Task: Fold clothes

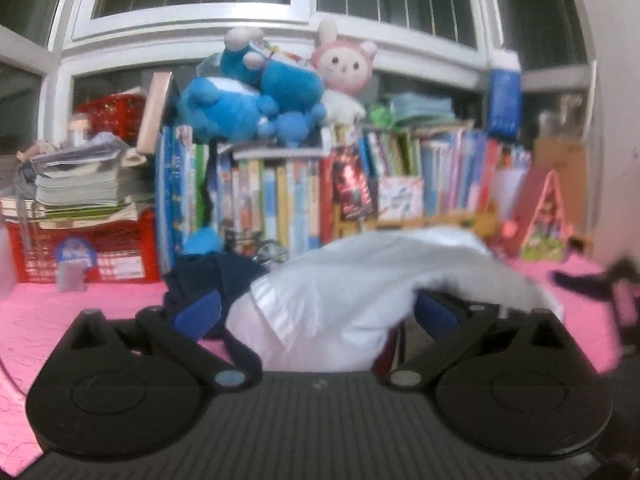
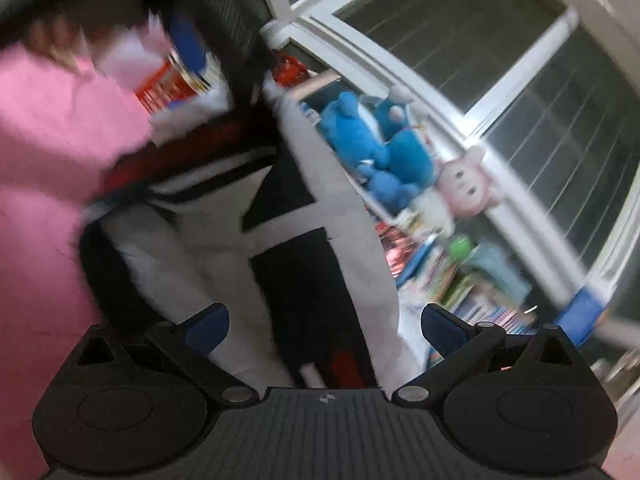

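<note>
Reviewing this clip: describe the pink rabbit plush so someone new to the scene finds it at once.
Start at the white window frame behind the pink surface. Below it a row of upright books carries soft toys on top. The pink rabbit plush sits right of the blue plush toys, the only pale-faced, pink-hooded one with upright ears.

front: books [image 1: 280,192] wall off | left: pink surface [image 1: 60,320] bare

Both grippers [image 1: 316,316] [image 2: 325,326] wide apart.
</note>
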The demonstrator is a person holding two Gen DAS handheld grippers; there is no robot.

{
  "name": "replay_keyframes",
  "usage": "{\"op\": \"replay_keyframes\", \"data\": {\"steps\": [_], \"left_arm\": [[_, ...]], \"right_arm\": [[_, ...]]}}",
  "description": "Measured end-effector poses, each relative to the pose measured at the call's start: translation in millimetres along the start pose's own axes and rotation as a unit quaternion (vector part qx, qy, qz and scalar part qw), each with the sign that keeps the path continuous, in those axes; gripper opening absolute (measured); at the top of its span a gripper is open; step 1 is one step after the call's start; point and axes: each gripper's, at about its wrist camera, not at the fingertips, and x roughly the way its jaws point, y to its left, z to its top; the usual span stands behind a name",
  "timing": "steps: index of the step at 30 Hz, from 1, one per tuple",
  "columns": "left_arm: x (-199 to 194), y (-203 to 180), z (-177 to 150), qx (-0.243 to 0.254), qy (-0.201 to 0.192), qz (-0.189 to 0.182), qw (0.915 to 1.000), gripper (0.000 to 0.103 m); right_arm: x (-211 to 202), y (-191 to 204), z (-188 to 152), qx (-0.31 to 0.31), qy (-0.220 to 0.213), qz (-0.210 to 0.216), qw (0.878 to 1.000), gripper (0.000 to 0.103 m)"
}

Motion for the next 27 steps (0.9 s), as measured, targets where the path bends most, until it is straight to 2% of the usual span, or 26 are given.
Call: {"op": "replay_keyframes", "data": {"steps": [2, 3, 5, 8, 10, 13, 15, 17, 19, 22, 23, 25, 27], "left_arm": [[-5.9, 0.5, 1.9, -0.004, -0.012, -0.009, 0.9999, 0.103], [-8.4, 1.0, 2.7, -0.006, -0.018, -0.014, 0.9997, 0.103], [-12.0, -3.0, 1.3, 0.010, -0.022, -0.020, 0.9995, 0.103], [-15.9, -18.3, -7.5, 0.055, -0.018, -0.028, 0.9979, 0.103], [-18.7, -35.1, -18.3, 0.098, -0.013, -0.034, 0.9945, 0.103], [-16.9, -62.1, -34.3, 0.169, -0.006, -0.034, 0.9850, 0.103], [-10.1, -79.2, -44.4, 0.213, 0.002, -0.030, 0.9766, 0.103], [4.9, -88.7, -52.6, 0.231, 0.008, -0.009, 0.9728, 0.103], [19.1, -94.9, -59.3, 0.243, 0.012, 0.015, 0.9699, 0.103], [35.7, -90.4, -66.0, 0.245, 0.019, 0.076, 0.9664, 0.103], [34.8, -84.9, -65.9, 0.235, 0.021, 0.085, 0.9679, 0.103], [30.0, -73.3, -63.6, 0.216, 0.022, 0.104, 0.9705, 0.103], [21.7, -60.7, -58.5, 0.201, 0.017, 0.127, 0.9712, 0.103]], "right_arm": [[20.6, 4.4, 0.0, -0.007, 0.008, -0.020, 1.000, 0.095], [26.4, 3.3, 0.9, 0.001, 0.013, -0.026, 1.000, 0.085], [30.5, -7.5, 5.4, 0.025, 0.015, -0.031, 0.999, 0.072], [17.3, -33.4, 14.0, 0.083, 0.002, -0.040, 0.996, 0.071], [6.4, -56.2, 19.4, 0.126, -0.001, -0.020, 0.992, 0.071], [-8.9, -96.4, 24.8, 0.210, -0.004, 0.028, 0.977, 0.071], [-14.5, -124.0, 25.3, 0.260, -0.006, 0.042, 0.965, 0.071], [-15.5, -146.5, 24.1, 0.298, -0.005, 0.046, 0.954, 0.071], [-12.2, -158.4, 21.1, 0.307, 0.001, 0.031, 0.951, 0.071], [-15.1, -160.0, 11.2, 0.303, 0.017, 0.010, 0.953, 0.071], [-17.8, -157.4, 6.5, 0.298, 0.022, 0.004, 0.954, 0.072], [-22.8, -150.2, -3.9, 0.278, 0.030, -0.015, 0.960, 0.077], [-25.7, -137.3, -15.9, 0.233, 0.044, -0.045, 0.970, 0.086]]}}
